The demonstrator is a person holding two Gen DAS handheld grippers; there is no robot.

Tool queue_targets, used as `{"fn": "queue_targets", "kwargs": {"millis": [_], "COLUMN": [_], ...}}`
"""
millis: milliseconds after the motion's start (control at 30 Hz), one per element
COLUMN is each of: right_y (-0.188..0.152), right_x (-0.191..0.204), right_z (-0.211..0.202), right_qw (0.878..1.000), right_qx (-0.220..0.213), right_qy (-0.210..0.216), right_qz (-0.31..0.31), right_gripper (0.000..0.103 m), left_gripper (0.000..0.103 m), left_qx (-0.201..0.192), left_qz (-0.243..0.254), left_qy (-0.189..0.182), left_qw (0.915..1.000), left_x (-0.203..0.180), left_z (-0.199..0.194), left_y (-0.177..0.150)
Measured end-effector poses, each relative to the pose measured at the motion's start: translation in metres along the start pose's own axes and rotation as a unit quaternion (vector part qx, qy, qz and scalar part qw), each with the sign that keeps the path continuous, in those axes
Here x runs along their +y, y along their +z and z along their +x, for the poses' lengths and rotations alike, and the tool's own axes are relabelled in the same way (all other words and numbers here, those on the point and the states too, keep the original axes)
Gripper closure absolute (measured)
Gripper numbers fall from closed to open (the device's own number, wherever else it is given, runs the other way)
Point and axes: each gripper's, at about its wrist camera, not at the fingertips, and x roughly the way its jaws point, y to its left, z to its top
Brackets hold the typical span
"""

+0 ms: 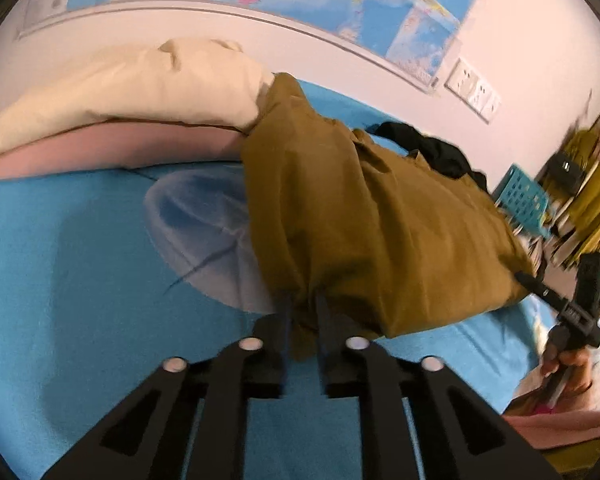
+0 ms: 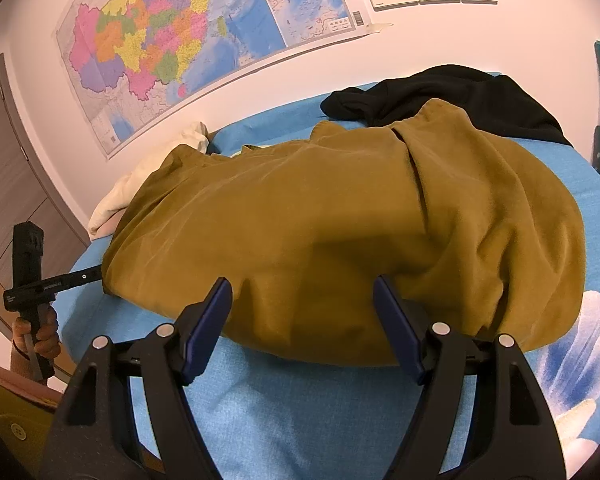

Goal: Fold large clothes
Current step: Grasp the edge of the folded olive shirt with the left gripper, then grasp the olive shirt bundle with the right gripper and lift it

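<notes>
Lies bunched along the bed's (image 2: 300,408) near edge: one mustard garment (image 2: 340,220). Left gripper (image 1: 302,312) clamped on its hem. Right gripper (image 2: 302,308) spread wide at the near hem, clasping nothing. Bare blue sheet left of it. Beyond: one black garment (image 2: 460,96), one cream pillow (image 1: 132,84).

Left tool (image 1: 303,312) tips buried in mustard garment (image 1: 372,216); shelf clutter (image 1: 588,184) perhaps books, blurred.

Left gripper closed, right gripper spread.
Left gripper (image 1: 302,312): fingers pinched on the mustard garment's (image 1: 380,220) near edge. Right gripper (image 2: 302,304): fingers parted wide at the garment's hem, gripping nothing; both angled downward.
</notes>
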Motion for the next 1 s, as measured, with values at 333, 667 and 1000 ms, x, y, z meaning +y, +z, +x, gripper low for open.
{"fn": "queue_targets", "kwargs": {"millis": [333,667,1000], "right_y": [0.011,-0.004,0.01], "right_x": [-0.024,-0.096,-0.121], "right_z": [-0.036,-0.053,-0.091], "right_qw": [0.997,0.987,0.986], "right_qx": [-0.045,-0.023,-0.095], "right_qy": [-0.055,-0.136,-0.106], "right_qz": [0.005,0.079,0.086], "right_gripper": [0.032,0.038,0.102], "left_gripper": [0.07,0.065,0.072], "left_qx": [-0.054,-0.017,0.008], "left_qz": [0.058,0.09,0.076], "left_qy": [-0.007,-0.027,-0.015], "left_qw": [0.9968,0.9954,0.997], "left_x": [-0.028,-0.052,-0.043], "left_z": [-0.03,0.011,0.029], "left_y": [-0.001,0.005,0.007]}}
